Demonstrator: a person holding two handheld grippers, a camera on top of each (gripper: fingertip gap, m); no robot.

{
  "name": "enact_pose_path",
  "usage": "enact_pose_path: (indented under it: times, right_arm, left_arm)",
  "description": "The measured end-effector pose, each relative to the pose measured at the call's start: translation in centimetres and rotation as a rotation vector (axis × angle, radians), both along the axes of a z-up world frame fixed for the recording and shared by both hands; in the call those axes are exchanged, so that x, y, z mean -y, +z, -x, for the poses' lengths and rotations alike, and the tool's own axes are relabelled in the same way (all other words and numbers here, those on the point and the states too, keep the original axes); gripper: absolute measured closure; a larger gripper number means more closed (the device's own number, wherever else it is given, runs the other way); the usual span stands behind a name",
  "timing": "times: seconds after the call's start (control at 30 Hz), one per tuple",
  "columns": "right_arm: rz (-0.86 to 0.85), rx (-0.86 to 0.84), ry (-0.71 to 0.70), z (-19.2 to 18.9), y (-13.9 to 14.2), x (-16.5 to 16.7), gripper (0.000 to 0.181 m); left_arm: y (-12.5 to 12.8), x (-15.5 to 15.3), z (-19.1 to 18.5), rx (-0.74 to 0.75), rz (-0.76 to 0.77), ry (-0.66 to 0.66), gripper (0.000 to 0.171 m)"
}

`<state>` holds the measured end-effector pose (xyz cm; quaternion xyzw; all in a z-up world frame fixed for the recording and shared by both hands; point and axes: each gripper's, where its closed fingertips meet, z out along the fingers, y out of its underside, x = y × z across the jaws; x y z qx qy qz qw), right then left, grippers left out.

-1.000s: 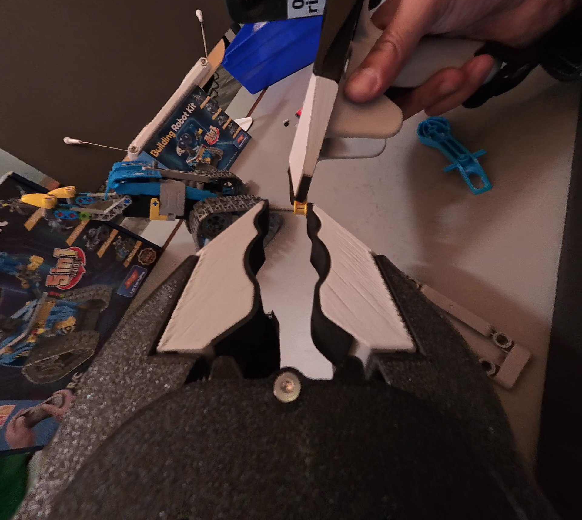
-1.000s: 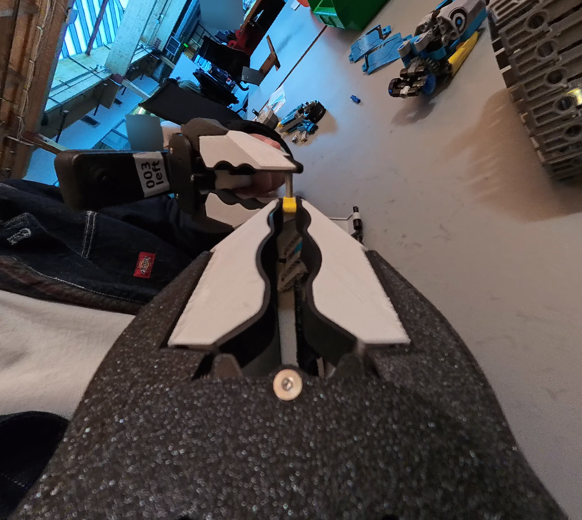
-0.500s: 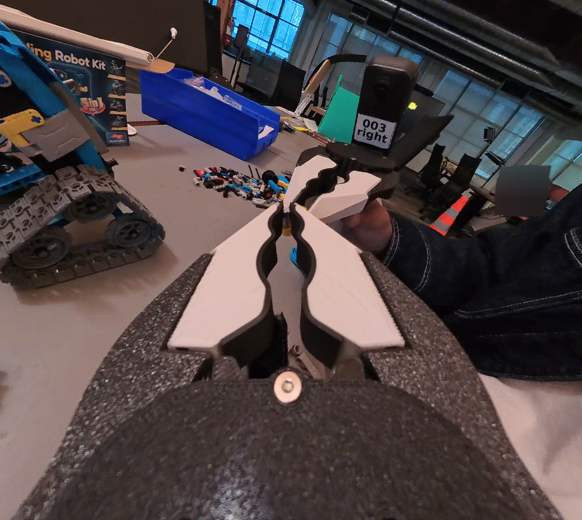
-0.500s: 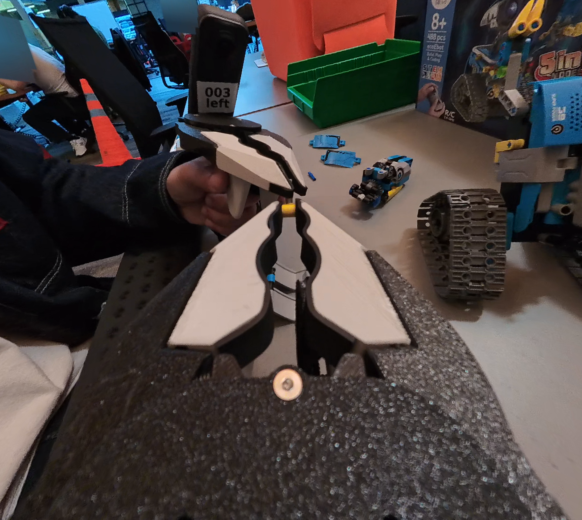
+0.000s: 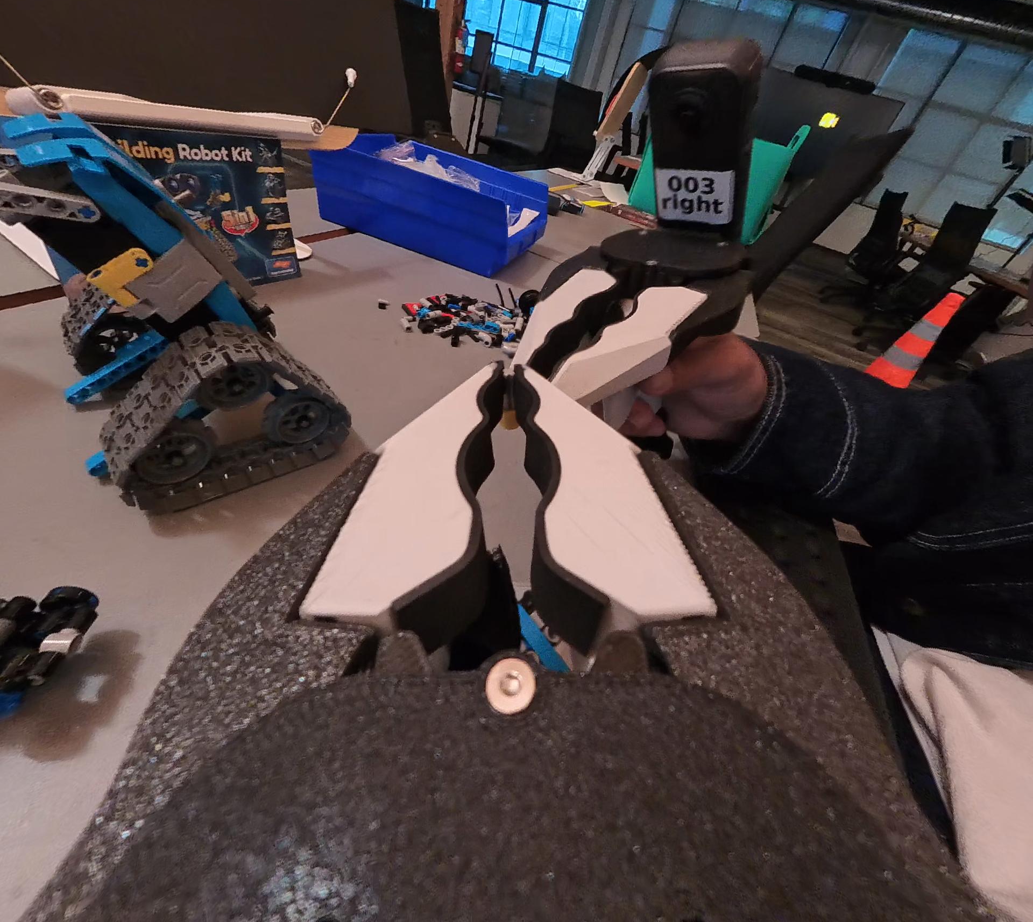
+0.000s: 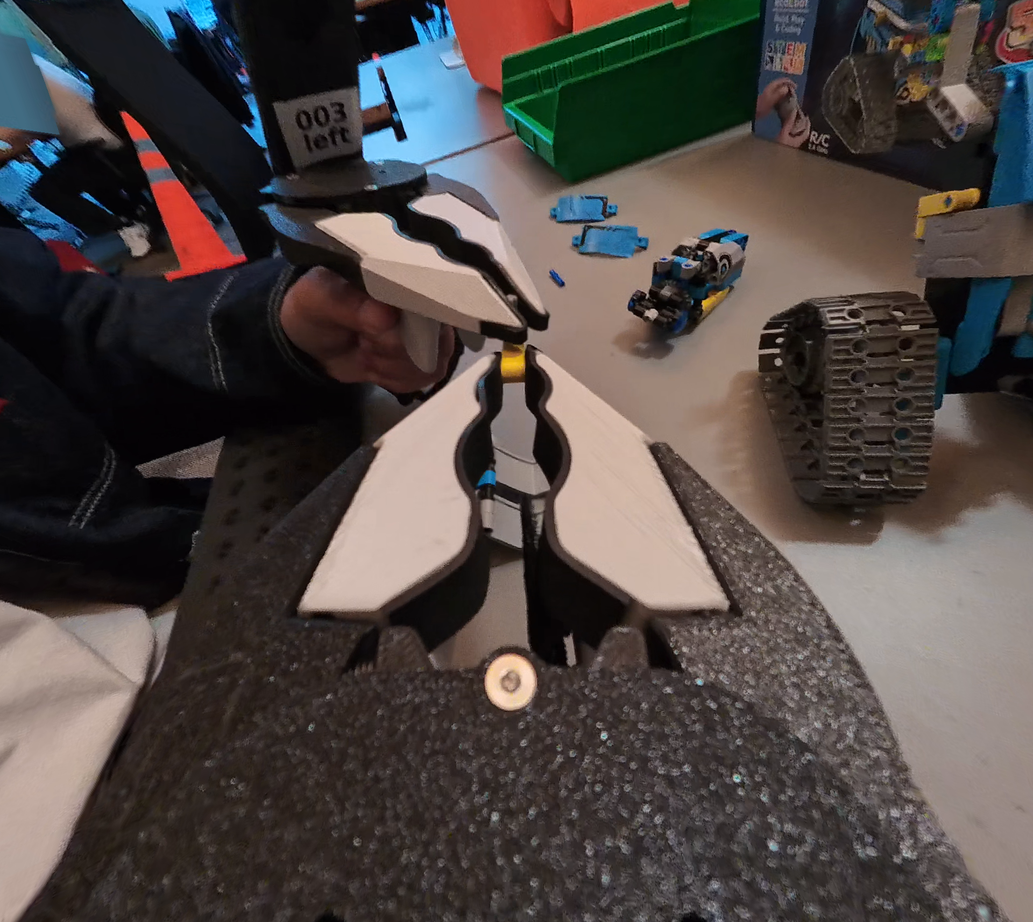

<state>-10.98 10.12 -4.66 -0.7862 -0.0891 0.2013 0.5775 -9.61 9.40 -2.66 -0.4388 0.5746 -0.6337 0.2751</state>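
Right tool clamped on yellow connector; left tool pinched on it too. Keep tips aligned, grips firm.

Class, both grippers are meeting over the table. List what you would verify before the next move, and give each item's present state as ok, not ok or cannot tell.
1. The right gripper is shut on the yellow piece: ok.
2. The left gripper has its fingertips closed: ok.
3. The left gripper has something pinched between its tips: cannot tell.
4. The left tips actually touch the top of the yellow piece: cannot tell, as they sit right at it.
5. The yellow piece is held up off the table: ok.
6. The tracked model and the small blue and black model stand apart from both grippers: ok.
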Motion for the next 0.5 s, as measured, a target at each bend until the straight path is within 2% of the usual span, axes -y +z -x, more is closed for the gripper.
enact_pose_path:
  times: [0.03, 0.07, 0.1, 0.13, 0.17, 0.2, 0.23, 0.37, 0.43, 0.47, 0.5]
  right_arm:
    - [0.017, 0.000, 0.001, 0.1, -0.1, -0.1, 0.175]
    - [0.139, 0.066, -0.004, -0.2, -2.5, -0.1, 0.176]
    - [0.344, 0.240, -0.007, -0.8, -7.6, 0.4, 0.175]
    - [0.430, 0.251, 0.049, 0.6, -10.4, 0.9, 0.175]
    - [0.365, 0.210, 0.069, 2.1, -9.2, 0.6, 0.175]
    - [0.265, 0.212, 0.021, 1.5, -6.6, -0.1, 0.175]
    - [0.217, 0.187, -0.018, 0.2, -4.8, -0.3, 0.175]
    - [0.161, 0.036, -0.071, -3.0, -3.1, 0.8, 0.175]
    - [0.143, 0.057, -0.089, -4.9, -2.6, 1.9, 0.175]
    - [0.167, 0.091, -0.139, -7.0, -2.8, 2.7, 0.175]
    - [0.217, 0.163, -0.253, -10.6, -3.5, 4.0, 0.175]
  left_arm:
    - [0.1, -0.1, 0.0, 0.010, -0.005, 0.008, 0.171]
    - [1.6, -0.4, 0.5, 0.086, 0.025, 0.013, 0.170]
    - [4.3, -1.0, 1.4, 0.202, 0.097, 0.012, 0.171]
    - [5.0, -2.0, 1.6, 0.229, 0.119, 0.030, 0.171]
    - [3.8, -2.6, 1.2, 0.185, 0.089, 0.054, 0.171]
    - [3.0, -2.9, 1.0, 0.153, 0.092, 0.059, 0.170]
    - [3.3, -3.3, 1.1, 0.161, 0.124, 0.061, 0.170]
    - [2.6, -3.7, 0.6, 0.099, 0.192, 0.042, 0.170]
    - [2.4, -3.1, 0.6, 0.079, 0.226, 0.001, 0.170]
    - [2.2, -2.9, 0.5, 0.057, 0.248, -0.015, 0.169]
    - [1.8, -3.1, 0.3, 0.035, 0.260, -0.003, 0.169]
